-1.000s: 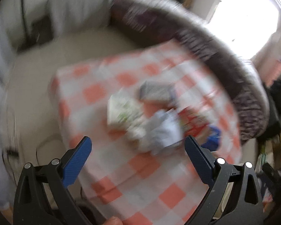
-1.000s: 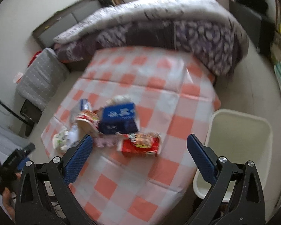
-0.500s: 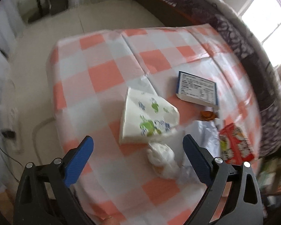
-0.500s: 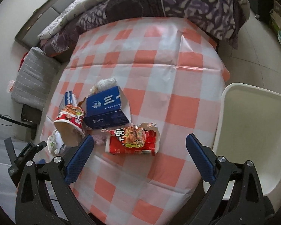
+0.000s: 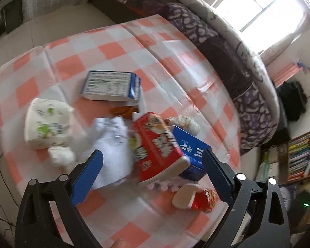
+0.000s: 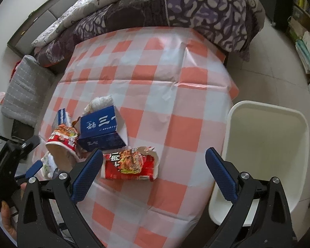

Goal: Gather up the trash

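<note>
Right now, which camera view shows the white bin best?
The right wrist view: the white bin shows almost whole beside the checkered table, its inside visible and looking empty. The left wrist view does not show the bin at all, only the trash pile.

each handheld gripper (image 5: pixel 152 170) (image 6: pixel 154 171) has a black plastic frame, silver screws and two blue textured fingers (image 6: pixel 86 173); bare skin shows at the grip.
</note>
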`<state>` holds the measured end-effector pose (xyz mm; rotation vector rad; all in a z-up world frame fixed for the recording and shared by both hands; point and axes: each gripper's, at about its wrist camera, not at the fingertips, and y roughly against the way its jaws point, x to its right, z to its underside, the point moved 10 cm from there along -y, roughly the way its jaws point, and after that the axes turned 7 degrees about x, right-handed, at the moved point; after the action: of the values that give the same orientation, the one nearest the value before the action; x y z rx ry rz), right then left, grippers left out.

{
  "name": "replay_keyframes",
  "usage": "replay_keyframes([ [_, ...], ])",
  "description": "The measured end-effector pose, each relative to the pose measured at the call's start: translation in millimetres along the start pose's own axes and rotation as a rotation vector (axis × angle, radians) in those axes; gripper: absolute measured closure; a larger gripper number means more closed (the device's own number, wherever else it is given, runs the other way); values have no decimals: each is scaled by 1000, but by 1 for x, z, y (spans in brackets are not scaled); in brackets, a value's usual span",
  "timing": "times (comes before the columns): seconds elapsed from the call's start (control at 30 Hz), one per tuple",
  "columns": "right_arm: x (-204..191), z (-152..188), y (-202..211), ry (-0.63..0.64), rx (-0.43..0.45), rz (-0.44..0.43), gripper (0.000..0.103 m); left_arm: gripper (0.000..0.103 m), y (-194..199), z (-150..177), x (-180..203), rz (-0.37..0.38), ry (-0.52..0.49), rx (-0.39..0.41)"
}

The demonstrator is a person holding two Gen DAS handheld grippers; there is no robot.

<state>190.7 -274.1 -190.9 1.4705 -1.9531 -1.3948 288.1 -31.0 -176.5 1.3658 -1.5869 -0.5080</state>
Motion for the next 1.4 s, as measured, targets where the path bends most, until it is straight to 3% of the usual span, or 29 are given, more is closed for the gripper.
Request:
replay_keyframes([
  [0.1, 1, -1, -2, 8, 3, 3, 8, 10, -24, 6, 10, -93, -81, -4],
  [0.17, -1, -4, -3, 35, 21, 11, 7, 35, -34, 10, 3, -142, -127, -23],
  [0.27, -18, -3, -9, 142, 18, -10, 7, 60, -34, 14, -13, -107, -99, -70],
  [0.37, -36, 7, -20, 274, -7, -22, 7, 65, -20, 11, -22, -64, -91, -55],
  [0.43, -53, 20, -28, 426, -26, -34, 7, 67, -8, 12, -26, 6, -57, -69],
  [0.6, -80, 43, -42, 786, 22, -9, 7, 68, 30, 12, -29, 148, 10, -60],
  [0.7, -83, 50, -53, 881, 22, 9, 7, 68, 58, 7, -29, 201, 18, -24],
  [0.8, -80, 57, -66, 911, 0, 35, 7, 68, 79, 3, -31, 213, 8, 11],
  [0.83, -77, 59, -69, 913, -7, 41, 13, 68, 84, 2, -32, 217, 6, 18],
  [0.87, -76, 63, -74, 915, -32, 38, 20, 68, 88, 1, -32, 221, 3, 22],
  [0.93, -71, 69, -76, 914, -53, 45, 57, 68, 91, 1, -37, 214, 1, 27],
  [0.97, -71, 70, -76, 909, -60, 41, 63, 68, 91, 1, -40, 208, 1, 28],
  [1.03, -77, 70, -69, 878, -50, 14, 69, 68, 91, 0, -45, 204, 13, 29],
  [1.4, -124, 38, -6, 591, 122, -182, 72, 68, 108, -11, -52, 196, 17, 125],
])
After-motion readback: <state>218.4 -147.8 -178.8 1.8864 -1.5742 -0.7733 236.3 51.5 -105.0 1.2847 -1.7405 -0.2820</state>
